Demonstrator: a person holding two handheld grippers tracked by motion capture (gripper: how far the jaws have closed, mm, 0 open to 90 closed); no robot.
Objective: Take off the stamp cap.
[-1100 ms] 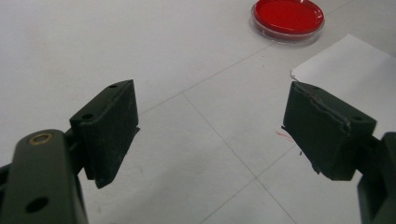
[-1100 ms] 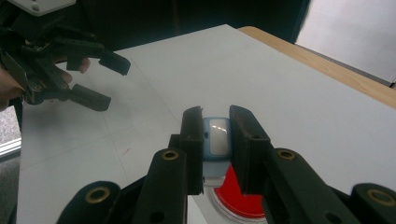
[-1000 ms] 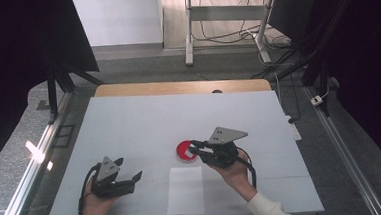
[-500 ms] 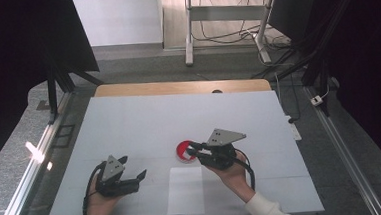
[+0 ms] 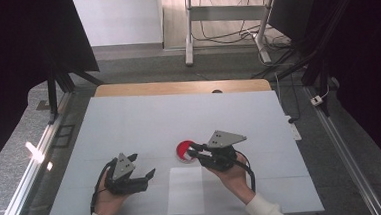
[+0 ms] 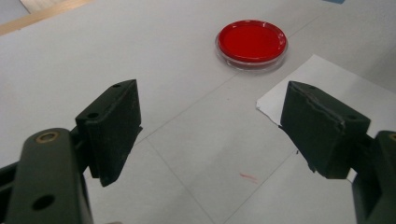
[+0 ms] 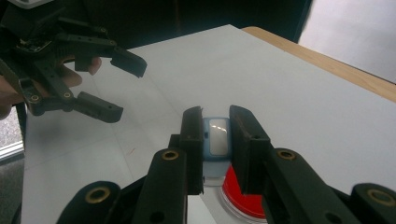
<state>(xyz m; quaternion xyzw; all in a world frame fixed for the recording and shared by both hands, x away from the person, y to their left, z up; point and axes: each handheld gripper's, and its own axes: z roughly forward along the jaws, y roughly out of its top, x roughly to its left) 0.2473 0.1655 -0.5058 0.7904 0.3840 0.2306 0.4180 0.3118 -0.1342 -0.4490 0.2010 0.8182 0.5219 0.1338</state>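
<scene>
Close to the person's edge of the white table (image 5: 129,121), a white sheet of paper (image 5: 185,190) lies flat between the two hands. The left gripper (image 5: 141,166) is held low over the table just left of the paper, its jaws spread wide with nothing between them; in the left gripper view the right-hand jaw hangs over the paper's corner (image 6: 280,98) and bare table shows in the gap. A small red mark (image 6: 248,176) sits on the table surface near that jaw. The right gripper (image 5: 193,150), topped by a grey three-cornered plate, is held by the person's right hand (image 5: 232,172) just right of the paper's far end. Its jaws are closed in on a small light-blue object (image 7: 216,140) with a pale, shiny panel on its face, gripping it from both sides near the jaw tips. Directly under and just ahead of those tips rests a shallow round clear dish with a red filling (image 5: 184,150), standing on the table just beyond the paper's far edge; from the left gripper it lies further ahead, past the open jaws (image 6: 251,41). Whether the blue object touches the dish I cannot tell. Beyond the dish the table runs bare to a wooden strip (image 5: 177,88) along its far edge.
</scene>
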